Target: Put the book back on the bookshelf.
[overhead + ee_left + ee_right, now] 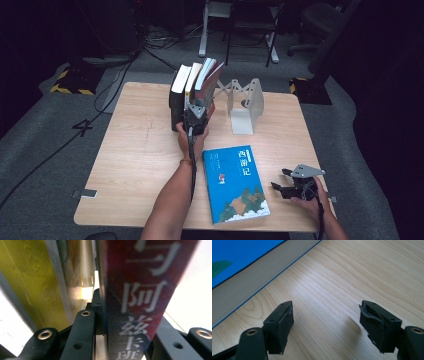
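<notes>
A row of upright books (186, 85) stands at the table's far middle. Its rightmost one, a dark red book (214, 74), leans right. My left gripper (196, 114) is shut on that book's spine low down. In the left gripper view the red spine (140, 290) with white characters runs between the black jaws of the left gripper (125, 340), and a yellow book (27, 282) stands beside it. A blue book (235, 182) lies flat near the front edge. My right gripper (280, 187) rests open just right of it; in its own view the right gripper (327, 322) has nothing between its fingers.
A grey metal bookend (247, 105) stands to the right of the book row. The wooden table (140, 150) has bare room on its left half. Chairs and cables lie on the dark floor behind. The blue book's page edge (249, 277) lies close to the right gripper's left jaw.
</notes>
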{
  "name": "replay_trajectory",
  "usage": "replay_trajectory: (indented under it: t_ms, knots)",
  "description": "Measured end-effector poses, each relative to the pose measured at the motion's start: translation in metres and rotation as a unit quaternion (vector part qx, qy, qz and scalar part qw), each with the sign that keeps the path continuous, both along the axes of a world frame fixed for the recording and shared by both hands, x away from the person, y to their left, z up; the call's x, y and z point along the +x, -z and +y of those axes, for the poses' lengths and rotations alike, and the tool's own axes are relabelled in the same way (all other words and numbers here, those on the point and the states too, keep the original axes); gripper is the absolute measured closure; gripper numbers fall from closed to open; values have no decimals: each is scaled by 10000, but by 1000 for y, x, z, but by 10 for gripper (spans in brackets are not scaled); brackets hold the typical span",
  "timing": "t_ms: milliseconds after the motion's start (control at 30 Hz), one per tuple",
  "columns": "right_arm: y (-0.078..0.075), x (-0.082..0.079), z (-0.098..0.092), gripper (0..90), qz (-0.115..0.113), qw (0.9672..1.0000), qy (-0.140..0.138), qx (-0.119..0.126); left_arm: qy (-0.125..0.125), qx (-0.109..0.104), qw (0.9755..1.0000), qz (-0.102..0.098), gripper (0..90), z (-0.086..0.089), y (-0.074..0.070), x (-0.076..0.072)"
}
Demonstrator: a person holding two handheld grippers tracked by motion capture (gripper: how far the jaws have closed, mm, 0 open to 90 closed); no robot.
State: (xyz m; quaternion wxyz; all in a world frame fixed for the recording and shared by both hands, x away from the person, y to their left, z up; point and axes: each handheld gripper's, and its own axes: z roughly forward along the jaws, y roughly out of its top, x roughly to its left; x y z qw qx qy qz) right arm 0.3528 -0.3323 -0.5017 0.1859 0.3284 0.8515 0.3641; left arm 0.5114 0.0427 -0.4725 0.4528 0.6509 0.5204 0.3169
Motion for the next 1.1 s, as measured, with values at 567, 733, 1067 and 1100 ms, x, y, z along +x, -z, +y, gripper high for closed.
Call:
replay_trajectory:
  t_ms: [567,733,1067,1100]
  knots:
    - [0,0,-1,267,14,10000,8,7,122,11,9999,72,638,8,8,-5]
    - [0,1,-1,264,20,10000,15,10,180,64,9998,77,618,10,8,-8]
    - [1,1,-1,259,26,10000,36,40,534,250,9980,213,554,21,10,-14]
    - [1,1,-1,259,28,10000,47,35,614,345,9972,240,545,22,10,-15]
